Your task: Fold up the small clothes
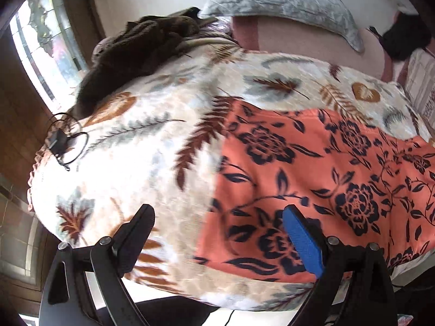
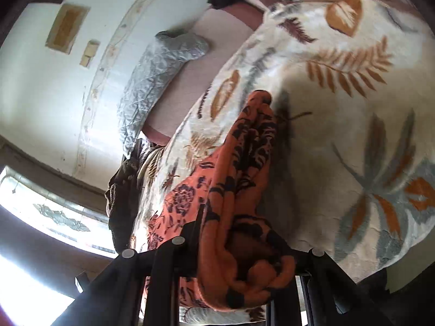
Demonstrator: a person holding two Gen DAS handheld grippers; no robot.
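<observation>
You cannot read any text, label, brand or number here — only flower and leaf patterns on the cloth, and these are not writing.

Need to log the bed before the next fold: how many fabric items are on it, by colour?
Orange, black-flowered garment: 1
Dark brown crumpled cloth: 1
Grey quilted pillow: 1
Cream leaf-print blanket: 1
Black bundle, far corner: 1
Total: 5

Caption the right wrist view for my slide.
Right gripper clamps bunched orange cloth above the leaf-print blanket.
</observation>
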